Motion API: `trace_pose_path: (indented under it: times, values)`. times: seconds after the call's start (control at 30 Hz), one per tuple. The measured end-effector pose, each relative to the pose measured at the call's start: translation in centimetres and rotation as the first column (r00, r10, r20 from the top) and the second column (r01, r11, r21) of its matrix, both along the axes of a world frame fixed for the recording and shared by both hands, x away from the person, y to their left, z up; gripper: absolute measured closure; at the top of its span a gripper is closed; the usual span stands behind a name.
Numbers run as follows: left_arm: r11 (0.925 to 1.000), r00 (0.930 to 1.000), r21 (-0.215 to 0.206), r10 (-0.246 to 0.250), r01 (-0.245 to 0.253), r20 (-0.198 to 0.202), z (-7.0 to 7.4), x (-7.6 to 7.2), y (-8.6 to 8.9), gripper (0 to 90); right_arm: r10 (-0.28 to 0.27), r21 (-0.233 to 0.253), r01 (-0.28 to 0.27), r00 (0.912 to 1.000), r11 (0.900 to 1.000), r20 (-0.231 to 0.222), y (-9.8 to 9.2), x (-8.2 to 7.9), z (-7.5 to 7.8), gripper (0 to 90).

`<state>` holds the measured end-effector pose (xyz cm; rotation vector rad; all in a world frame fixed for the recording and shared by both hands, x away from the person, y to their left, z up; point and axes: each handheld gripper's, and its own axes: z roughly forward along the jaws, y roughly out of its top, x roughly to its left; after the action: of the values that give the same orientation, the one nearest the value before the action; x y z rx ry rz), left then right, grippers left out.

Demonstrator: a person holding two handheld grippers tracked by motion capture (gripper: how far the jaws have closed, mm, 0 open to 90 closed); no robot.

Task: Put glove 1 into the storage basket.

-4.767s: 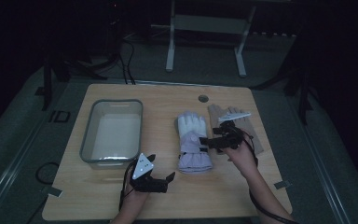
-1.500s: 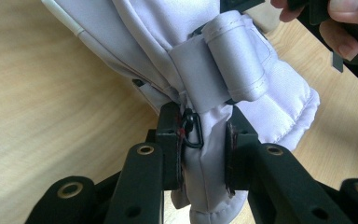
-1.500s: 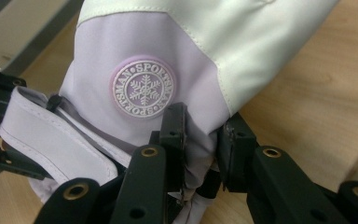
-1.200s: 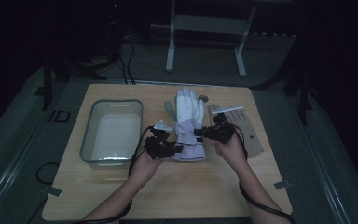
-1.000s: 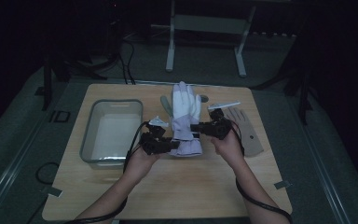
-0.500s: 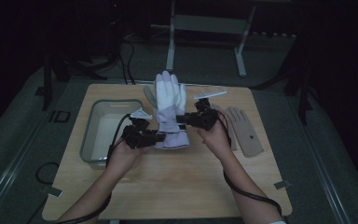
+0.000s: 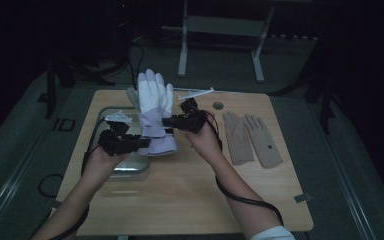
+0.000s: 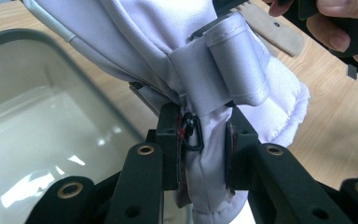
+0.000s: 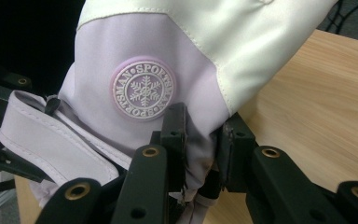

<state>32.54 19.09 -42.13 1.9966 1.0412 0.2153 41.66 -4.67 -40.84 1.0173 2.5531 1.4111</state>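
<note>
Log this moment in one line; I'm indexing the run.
left claw: shut on ski glove cuff | right claw: shut on ski glove | glove: lifted, fingers up, beside tray | tan gloves: on table

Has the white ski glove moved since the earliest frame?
Yes. The ski glove lay flat beside the beige gloves; now both grippers hold it raised, shifted left toward the tray.

Left gripper and right gripper clamp white ski glove cuff, fingers up, over clear tray; tan gloves on table.
</note>
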Motion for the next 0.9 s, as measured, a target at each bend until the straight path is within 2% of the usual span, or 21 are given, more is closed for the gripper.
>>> trace_pose_path:
  times: [0.13, 0.17, 0.27, 0.47, 0.5, 0.63, 0.73, 0.77, 0.8, 0.83, 0.9]
  values:
    - [0.9999, 0.9999, 0.005, 0.013, -0.013, 0.001, 0.1, -0.2, 1.9, 72.8, 0.018, 0.004, -0.018, 0.9998, 1.0, -0.004, 2.0, 0.2, 0.1, 74.9]
    - [0.9999, 0.9999, 0.007, 0.016, -0.016, 0.001, 0.1, -0.2, 2.4, 72.8, 0.024, 0.01, -0.024, 0.9997, 1.0, -0.01, 3.0, 0.3, 0.0, 74.9]
    - [0.9997, 0.9998, 0.016, 0.018, -0.018, -0.003, 0.0, -0.1, 3.9, 72.8, 0.026, 0.017, -0.025, 0.9996, 1.0, -0.015, 4.0, 0.4, -0.2, 75.0]
    - [0.9993, 0.9996, 0.033, 0.019, -0.018, -0.023, -0.7, 0.1, 6.7, 72.8, 0.033, 0.034, -0.032, 0.9988, 0.999, -0.036, 6.8, 0.7, -1.3, 75.3]
    - [0.9992, 0.9994, 0.033, 0.023, -0.022, -0.026, -0.9, 0.1, 7.2, 72.8, 0.037, 0.035, -0.035, 0.9983, 0.999, -0.045, 7.7, 0.8, -1.8, 75.3]
    - [0.9993, 0.9979, 0.024, 0.03, -0.028, -0.058, -2.1, 0.2, 8.5, 72.8, 0.043, 0.026, -0.041, 0.9965, 0.999, -0.072, 9.0, 1.0, -3.2, 75.4]
    - [0.9994, 0.9958, 0.023, 0.027, -0.025, -0.088, -3.4, 0.5, 8.8, 72.8, 0.044, 0.011, -0.043, 0.9956, 0.999, -0.083, 9.3, 1.1, -4.1, 75.4]
    - [0.9994, 0.9958, 0.023, 0.027, -0.025, -0.088, -3.4, 0.5, 8.8, 72.8, 0.044, 0.011, -0.043, 0.9956, 0.999, -0.083, 9.3, 1.1, -4.1, 75.4]
    - [0.9996, 0.9929, 0.019, 0.02, -0.018, -0.117, -4.4, 0.8, 8.9, 72.8, 0.043, 0.005, -0.043, 0.9947, 0.999, -0.093, 9.4, 1.2, -4.5, 75.5]
    - [0.9998, 0.9916, 0.014, 0.016, -0.015, -0.129, -4.8, 0.9, 9.0, 72.7, 0.039, -0.012, -0.04, 0.9928, 0.999, -0.113, 9.7, 1.4, -5.5, 75.6]
    - [1.0, 0.9883, 0.005, -0.001, 0.002, -0.153, -5.7, 1.1, 9.1, 72.6, 0.035, -0.026, -0.038, 0.9915, 0.999, -0.125, 9.7, 1.3, -6.3, 75.6]
